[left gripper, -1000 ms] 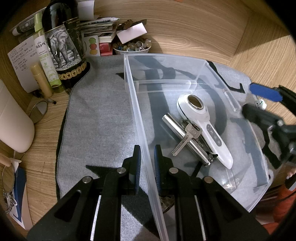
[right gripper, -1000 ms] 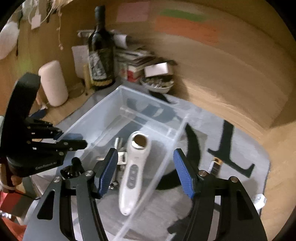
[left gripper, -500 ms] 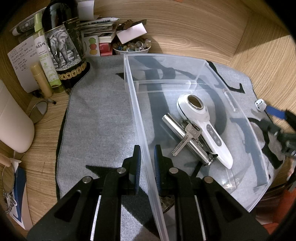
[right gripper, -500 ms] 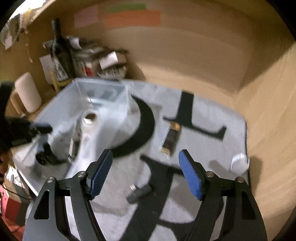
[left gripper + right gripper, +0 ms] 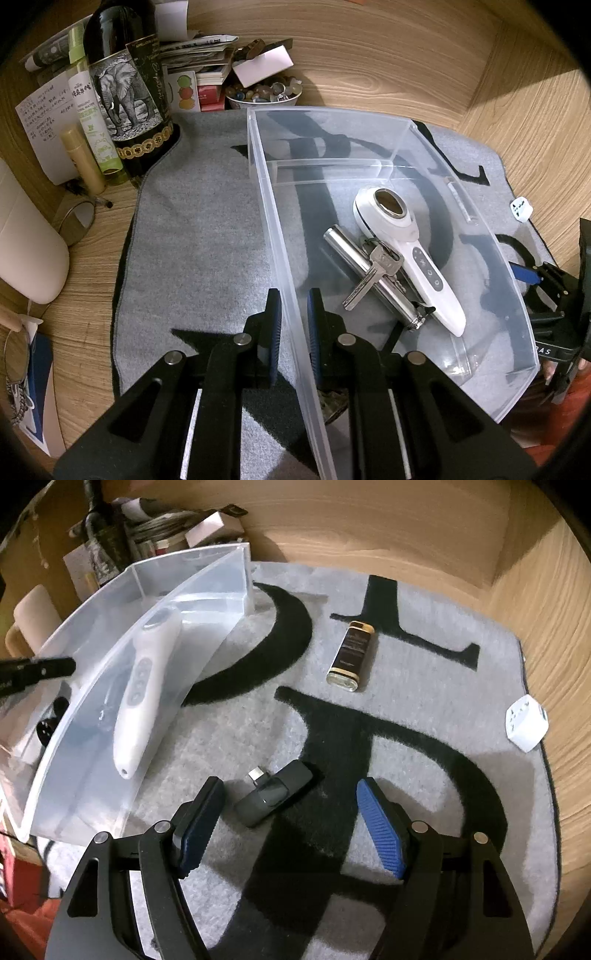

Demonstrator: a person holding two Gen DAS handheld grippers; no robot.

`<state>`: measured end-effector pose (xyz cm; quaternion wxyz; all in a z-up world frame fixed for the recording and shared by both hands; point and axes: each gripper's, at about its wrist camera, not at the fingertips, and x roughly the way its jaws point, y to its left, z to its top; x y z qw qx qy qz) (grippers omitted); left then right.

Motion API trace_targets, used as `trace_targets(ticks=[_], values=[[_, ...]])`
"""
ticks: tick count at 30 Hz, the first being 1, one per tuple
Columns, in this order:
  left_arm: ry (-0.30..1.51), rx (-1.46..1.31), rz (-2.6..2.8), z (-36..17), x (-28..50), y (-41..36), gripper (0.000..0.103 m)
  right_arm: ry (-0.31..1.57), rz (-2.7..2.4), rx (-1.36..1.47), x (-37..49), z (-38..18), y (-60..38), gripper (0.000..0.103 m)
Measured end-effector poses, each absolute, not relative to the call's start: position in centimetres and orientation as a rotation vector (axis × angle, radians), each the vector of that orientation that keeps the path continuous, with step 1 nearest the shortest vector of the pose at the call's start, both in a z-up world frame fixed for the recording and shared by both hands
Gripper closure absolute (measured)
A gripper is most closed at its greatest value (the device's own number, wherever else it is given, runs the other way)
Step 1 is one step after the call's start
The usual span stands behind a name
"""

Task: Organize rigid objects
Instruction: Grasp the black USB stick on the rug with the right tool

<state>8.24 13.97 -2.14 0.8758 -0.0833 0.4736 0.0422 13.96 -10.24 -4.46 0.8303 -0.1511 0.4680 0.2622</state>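
Grey mat (image 5: pixel 424 716) under everything. Clear bin (image 5: pixel 369 125) pinched at its near wall by left gripper (image 5: pixel 294 321), holding white massager (image 5: pixel 406 254), metal tube (image 5: pixel 365 273), keys (image 5: pixel 373 273). Right gripper (image 5: pixel 290 823) wide apart, gripping nothing, above black adapter (image 5: pixel 275 794). Gold-capped lighter (image 5: pixel 351 651), white plug (image 5: pixel 526 723) loose on mat.

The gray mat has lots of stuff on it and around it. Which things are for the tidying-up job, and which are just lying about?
For the job:
clear bin
white handheld device
keys
metal tube
small black gadget
brown and gold lighter
white plug adapter

Just lying about:
wine bottle
green spray bottle
bowl of beads
stack of books
paper note
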Motion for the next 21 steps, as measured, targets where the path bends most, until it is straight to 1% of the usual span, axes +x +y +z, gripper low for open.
trace_targets(ticks=[3,5,6,8,10,16,21], values=[[0.988,-0.173,0.089,-2.2,8.2,14.0,0.090,0.980,0.560,-0.326,13.6,-4.3,-10.2,0.045],[0.988,-0.173,0.089,-2.2,8.2,14.0,0.090,0.978,0.574,-0.323,13.6,-4.2,-10.3,0.063],[0.988,-0.173,0.088,-2.2,8.2,14.0,0.090,0.980,0.577,-0.321,13.6,-4.1,-10.3,0.067],[0.989,-0.173,0.088,-2.2,8.2,14.0,0.090,0.979,0.575,-0.319,13.7,-4.0,-10.3,0.080],[0.988,-0.174,0.088,-2.2,8.2,14.0,0.090,0.981,0.570,-0.309,13.9,-4.0,-10.5,0.086],[0.989,-0.172,0.089,-2.2,8.2,14.1,0.090,0.965,0.570,-0.278,14.3,-3.3,-10.5,0.086],[0.983,-0.170,0.087,-2.3,8.1,14.2,0.090,0.914,0.578,-0.271,14.2,-1.6,-10.2,0.086]])
